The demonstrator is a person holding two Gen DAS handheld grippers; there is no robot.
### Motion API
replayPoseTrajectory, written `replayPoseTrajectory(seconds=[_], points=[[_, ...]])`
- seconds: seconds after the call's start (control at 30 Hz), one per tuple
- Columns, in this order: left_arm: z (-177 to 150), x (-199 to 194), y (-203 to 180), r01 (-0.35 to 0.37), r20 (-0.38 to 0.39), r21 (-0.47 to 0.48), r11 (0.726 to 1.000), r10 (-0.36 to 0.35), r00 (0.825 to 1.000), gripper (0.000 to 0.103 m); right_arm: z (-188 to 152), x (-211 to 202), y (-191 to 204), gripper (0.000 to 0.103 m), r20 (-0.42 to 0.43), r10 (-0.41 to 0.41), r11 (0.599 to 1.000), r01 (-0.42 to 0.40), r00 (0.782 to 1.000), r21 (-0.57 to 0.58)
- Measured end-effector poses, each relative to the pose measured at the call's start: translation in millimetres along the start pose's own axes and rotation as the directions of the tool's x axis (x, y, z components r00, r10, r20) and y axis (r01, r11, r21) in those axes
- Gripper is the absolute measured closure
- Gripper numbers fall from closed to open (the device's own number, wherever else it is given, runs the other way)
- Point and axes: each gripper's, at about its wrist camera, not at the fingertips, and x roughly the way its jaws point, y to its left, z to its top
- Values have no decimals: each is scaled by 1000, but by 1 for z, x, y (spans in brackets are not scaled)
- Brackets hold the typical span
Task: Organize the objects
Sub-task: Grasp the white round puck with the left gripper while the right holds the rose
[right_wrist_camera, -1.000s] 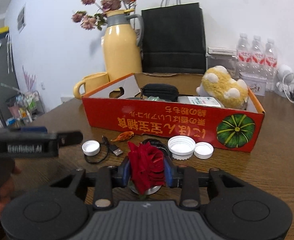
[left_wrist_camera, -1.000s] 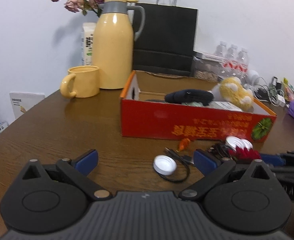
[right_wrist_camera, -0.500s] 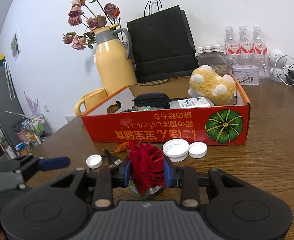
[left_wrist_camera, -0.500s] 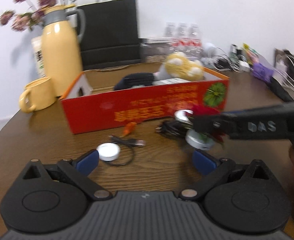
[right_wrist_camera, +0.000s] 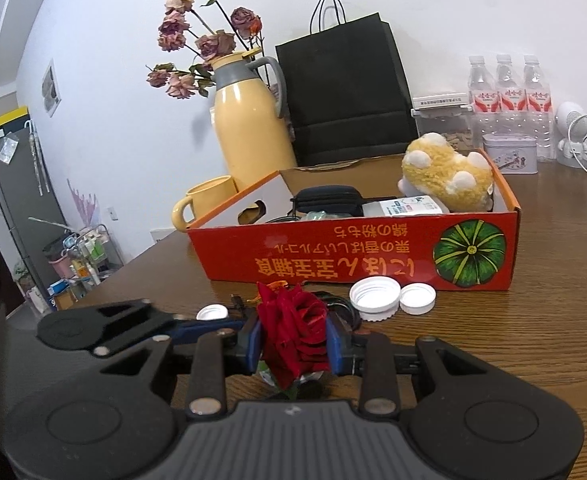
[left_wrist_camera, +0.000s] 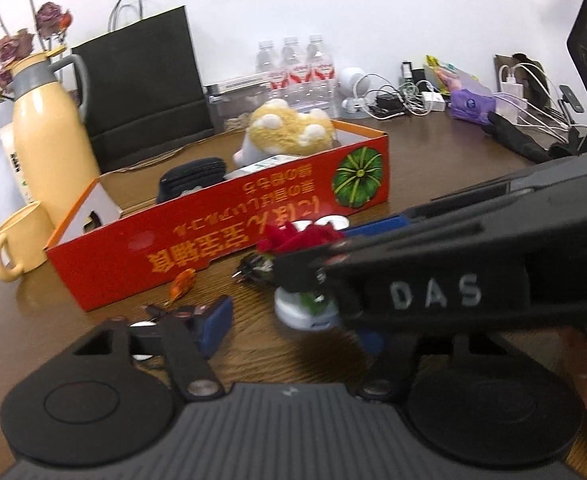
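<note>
My right gripper (right_wrist_camera: 294, 346) is shut on a red rose (right_wrist_camera: 295, 330) with a round silver base, held just above the wooden table in front of the red cardboard box (right_wrist_camera: 357, 258). In the left wrist view the rose (left_wrist_camera: 299, 240) and its base (left_wrist_camera: 307, 314) sit between my left gripper's open blue fingers (left_wrist_camera: 215, 322), with the right gripper (left_wrist_camera: 313, 276) crossing in from the right. My left gripper (left_wrist_camera: 293, 330) is open around the base. The box (left_wrist_camera: 213, 240) holds a yellow plush toy (right_wrist_camera: 447, 176), a black pouch (right_wrist_camera: 327, 200) and a white packet.
Two white caps (right_wrist_camera: 375, 298) lie before the box, a smaller cap (right_wrist_camera: 211, 313), a black cable and an orange bit (left_wrist_camera: 183, 282) to the left. A yellow thermos (right_wrist_camera: 251, 128), mug (right_wrist_camera: 207, 204), black bag (right_wrist_camera: 345, 92), water bottles (right_wrist_camera: 507, 96) and chargers (left_wrist_camera: 397, 98) stand behind.
My left gripper has swung right and closed in on the rose, its fingers now either side of the base. My right gripper has lifted slightly, still holding the rose.
</note>
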Motion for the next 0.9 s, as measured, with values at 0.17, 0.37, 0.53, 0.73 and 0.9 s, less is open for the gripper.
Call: replayPoseTrajectory(seconds=[0.17, 0.37, 0.53, 0.73, 0.9], points=[[1, 1, -3, 40, 7, -6, 999, -40, 999, 63, -1, -2, 1, 73, 9, 0, 1000, 0, 1000, -6], [1, -2, -3, 39, 20, -12, 999, -39, 999, 63, -1, -4, 2, 73, 24, 2, 1000, -2, 1000, -13], [0, -5, -1, 39, 30, -22, 999, -38, 999, 63, -2, -7, 4, 73, 38, -2, 1000, 3, 999, -19], [-1, -7, -2, 40, 37, -21, 999, -39, 999, 63, -4, -10, 7, 74, 55, -19, 999, 20, 998, -29], [-2, -6, 8, 12, 10, -71, 997, -11, 1000, 63, -4, -18, 1, 75, 121, -132, 991, 134, 984, -7]])
